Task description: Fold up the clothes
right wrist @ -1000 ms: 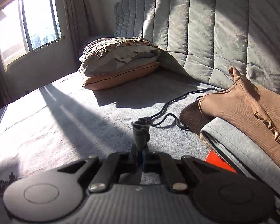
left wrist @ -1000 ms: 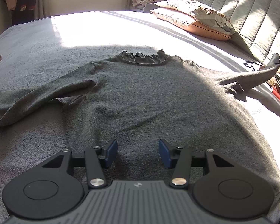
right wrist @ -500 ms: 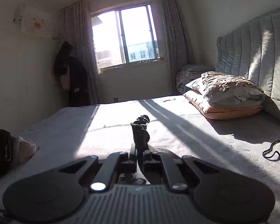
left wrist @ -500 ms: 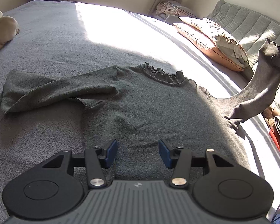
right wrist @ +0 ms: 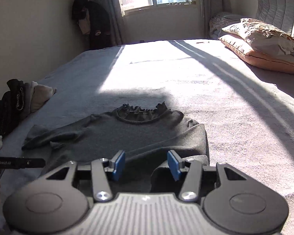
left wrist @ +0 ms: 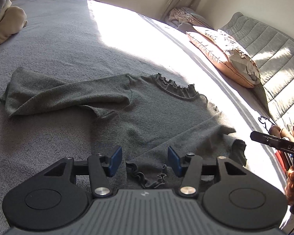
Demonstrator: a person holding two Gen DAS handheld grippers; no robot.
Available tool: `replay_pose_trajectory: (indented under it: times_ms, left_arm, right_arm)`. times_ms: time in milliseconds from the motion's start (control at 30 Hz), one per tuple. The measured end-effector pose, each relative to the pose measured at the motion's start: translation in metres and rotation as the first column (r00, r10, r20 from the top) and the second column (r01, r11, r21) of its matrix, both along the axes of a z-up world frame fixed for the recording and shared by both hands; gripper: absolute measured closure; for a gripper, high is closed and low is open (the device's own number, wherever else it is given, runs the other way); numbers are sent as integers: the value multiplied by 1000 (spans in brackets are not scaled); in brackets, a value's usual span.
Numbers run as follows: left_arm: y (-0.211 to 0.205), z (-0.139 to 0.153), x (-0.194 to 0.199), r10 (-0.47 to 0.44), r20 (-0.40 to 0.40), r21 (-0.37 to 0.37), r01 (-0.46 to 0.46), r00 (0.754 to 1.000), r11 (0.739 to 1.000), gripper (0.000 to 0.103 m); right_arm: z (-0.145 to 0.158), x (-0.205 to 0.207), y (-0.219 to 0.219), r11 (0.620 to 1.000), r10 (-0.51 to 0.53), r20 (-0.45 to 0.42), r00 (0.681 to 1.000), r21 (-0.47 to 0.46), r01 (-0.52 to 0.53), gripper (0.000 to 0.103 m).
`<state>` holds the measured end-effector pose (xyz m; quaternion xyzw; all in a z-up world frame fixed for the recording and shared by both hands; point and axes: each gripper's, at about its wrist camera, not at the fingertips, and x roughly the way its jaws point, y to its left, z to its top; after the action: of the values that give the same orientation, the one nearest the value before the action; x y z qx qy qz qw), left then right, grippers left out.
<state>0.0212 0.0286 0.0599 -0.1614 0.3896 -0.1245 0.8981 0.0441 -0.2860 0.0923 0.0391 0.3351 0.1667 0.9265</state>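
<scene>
On the far left of the grey fleece bed cover point(left wrist: 64, 45), a small heap of dark and cream clothes point(right wrist: 19, 101) waits its turn. Nearer me, the dark grey knit sweater with a frilled collar point(left wrist: 151, 113) lies flat, its left sleeve point(left wrist: 54, 96) stretched outward. Its right sleeve point(left wrist: 186, 143) is laid across the body, ruffled cuff point(left wrist: 147, 176) near me, a first fold, I judge. My left gripper point(left wrist: 145, 162) hovers over that cuff, fingers about half apart, holding nothing. My right gripper point(right wrist: 146, 164) is opening, fabric below but no pad pressing. Far right sit peach and patterned pillows point(left wrist: 225, 54).
</scene>
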Motion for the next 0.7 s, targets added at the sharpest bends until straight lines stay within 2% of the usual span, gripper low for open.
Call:
replay_pose_trajectory:
  times_ms: [100,200,333,367,400,433,500,533,567,633,667,700]
  left_arm:
    - [-10,-8,2,-27,-40,-2,27,999,1000,49]
    - [-14,-16,5,-22,-48,20,23,999,1000,49]
    - [-15,-19,6,-44,-36,20,45,998,999,53]
    - [-14,-18,5,-44,-29,17,45,999,999,62]
    - [-13,-17,5,-44,-25,14,45,999,999,78]
    - [-11,-16,5,-43,-25,10,43,999,999,83]
    - [-4,-15,6,-28,-30,-19,27,999,999,86]
    - [1,-15,6,-15,-38,-36,14,999,999,86]
    - [4,-15,7,-5,-43,-45,3,999,999,86]
    - [9,-15,9,15,-51,-47,-17,999,999,86]
    - [10,-16,9,21,-56,-46,-24,998,999,86]
    - [10,-17,10,22,-66,-50,-25,998,998,85]
  right_arm:
    - [-11,0,-13,999,6,-55,998,32,-4,53]
    - [-19,1,-17,994,17,-122,992,109,-4,53]
    - [-40,9,-18,987,-44,-203,978,145,74,54]
    - [-43,10,-18,984,-41,-215,976,160,76,55]
    - [-43,9,-14,983,-27,-220,975,169,65,57]
    - [-44,9,-11,983,-13,-224,975,178,54,58]
    - [-45,8,-3,982,16,-229,973,187,28,64]
    - [-43,6,7,992,30,-210,977,129,-3,65]
    - [-39,0,19,999,33,-155,987,35,-28,67]
    - [-29,-15,46,984,89,-4,996,-156,-89,66]
    - [-23,-28,62,962,177,78,981,-225,-156,66]
    - [-22,-35,71,952,239,95,966,-221,-213,66]
